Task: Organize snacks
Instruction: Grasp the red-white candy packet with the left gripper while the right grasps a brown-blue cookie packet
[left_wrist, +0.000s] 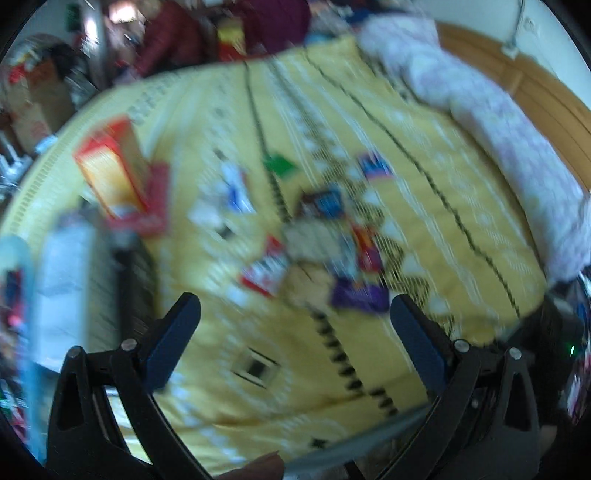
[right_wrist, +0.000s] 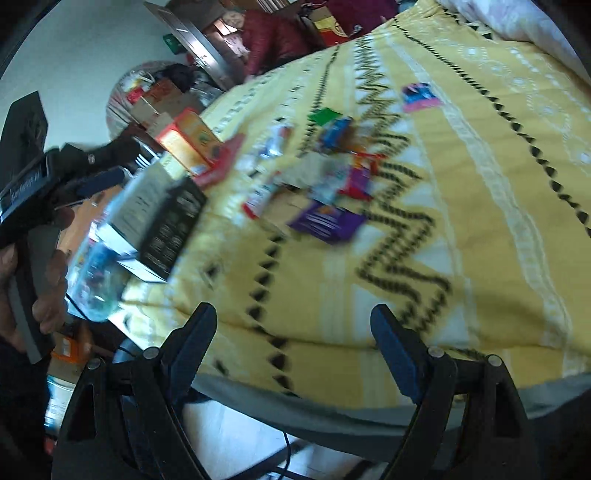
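My left gripper (left_wrist: 295, 314) hangs above the bed (left_wrist: 424, 192), its fingers (left_wrist: 173, 332) spread wide with nothing between them. My right gripper (right_wrist: 293, 336) sits over the near edge of the bed, fingers (right_wrist: 195, 339) likewise wide and empty. The snacks (left_wrist: 325, 243) lie in a loose pile near the middle of the yellow patterned cover (everything is blurred, so I cannot read a single packet). A purple packet (right_wrist: 325, 219) lies at the near side of the pile, a pink one (right_wrist: 421, 96) well apart at the far side. An orange box (left_wrist: 110, 173) stands tilted near the bed's left edge, a red packet (left_wrist: 155, 206) just beside it. In the right view, my left hand (right_wrist: 44, 295) holds its gripper beside a black box (right_wrist: 171, 229).
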